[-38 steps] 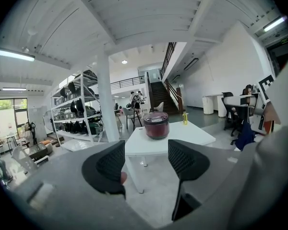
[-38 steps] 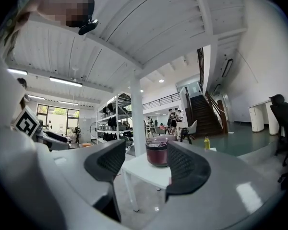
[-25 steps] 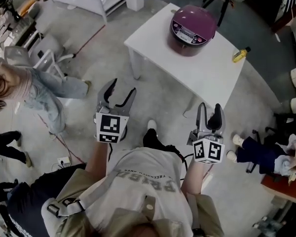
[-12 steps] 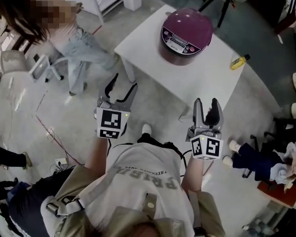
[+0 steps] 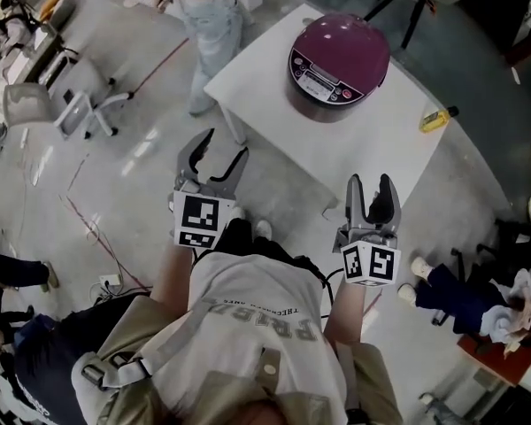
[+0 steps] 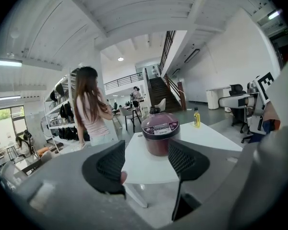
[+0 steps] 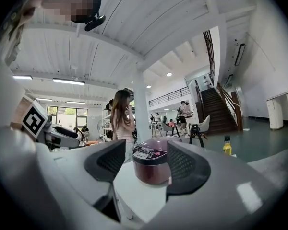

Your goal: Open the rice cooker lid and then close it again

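Relation: rice cooker (image 5: pixel 338 63) stands on the white counter (image 5: pixel 372 144), far from both grippers and well apart; almost straight ahead of the right gripper (image 5: pixel 371 182), far-right of the left gripper (image 5: pixel 223 147) | Grippers: both part-open, empty (cooker merely framed between the jaws, at a distance) | Cooker: purple, round, lid down, control panel facing near.

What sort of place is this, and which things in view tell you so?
Probably an open-plan workshop or lab hall, not a kitchen: bare grey concrete floor, a dark staircase up to a railed mezzanine, and the round purple rice cooker on a plain white table.
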The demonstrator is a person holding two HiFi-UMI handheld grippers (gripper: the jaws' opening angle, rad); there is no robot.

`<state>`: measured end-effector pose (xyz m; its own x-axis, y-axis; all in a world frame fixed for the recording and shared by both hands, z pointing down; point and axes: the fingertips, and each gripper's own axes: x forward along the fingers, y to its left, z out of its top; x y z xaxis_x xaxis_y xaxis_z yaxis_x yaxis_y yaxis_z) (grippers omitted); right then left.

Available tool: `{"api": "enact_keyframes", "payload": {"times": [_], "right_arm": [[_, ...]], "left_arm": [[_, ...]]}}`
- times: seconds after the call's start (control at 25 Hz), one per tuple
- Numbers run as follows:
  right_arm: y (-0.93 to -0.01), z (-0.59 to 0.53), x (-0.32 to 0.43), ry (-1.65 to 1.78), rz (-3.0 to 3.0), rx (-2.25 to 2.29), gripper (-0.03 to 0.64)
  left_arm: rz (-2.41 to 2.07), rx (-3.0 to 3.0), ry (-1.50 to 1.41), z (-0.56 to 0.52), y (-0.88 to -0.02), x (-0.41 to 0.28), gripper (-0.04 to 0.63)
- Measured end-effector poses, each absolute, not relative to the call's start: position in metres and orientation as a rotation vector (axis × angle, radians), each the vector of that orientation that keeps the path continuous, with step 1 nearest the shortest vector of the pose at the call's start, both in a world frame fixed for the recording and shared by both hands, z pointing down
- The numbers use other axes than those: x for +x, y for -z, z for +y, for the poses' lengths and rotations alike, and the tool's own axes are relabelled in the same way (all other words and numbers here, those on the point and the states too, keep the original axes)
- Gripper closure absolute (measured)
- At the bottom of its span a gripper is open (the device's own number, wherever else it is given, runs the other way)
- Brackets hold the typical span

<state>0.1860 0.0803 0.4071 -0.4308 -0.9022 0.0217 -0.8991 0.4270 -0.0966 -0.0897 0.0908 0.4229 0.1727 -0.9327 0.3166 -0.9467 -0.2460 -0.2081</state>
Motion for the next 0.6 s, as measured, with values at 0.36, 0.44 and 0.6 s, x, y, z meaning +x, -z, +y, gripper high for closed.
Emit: {"api": "enact_keyframes", "payload": {"times": [0.36,0.44,0.6], "right_arm": [[-0.418,0.058,0.187,0.174,2.612,-1.696,0.367],[-0.420,0.050,0.189,0.180,2.603,-1.714,0.367],[-0.424,0.029,0.190,0.188,2.592,-1.751,0.367]], "left_arm": [[-1.848,2.398,-0.642,0.061,-0.436,-0.086,0.307],[-1.823,2.417,-0.654,0.049,-0.439,-0.083,0.307],[-1.773,2.454,-0.671,0.021,-0.443,-0.084,0.307]]}}
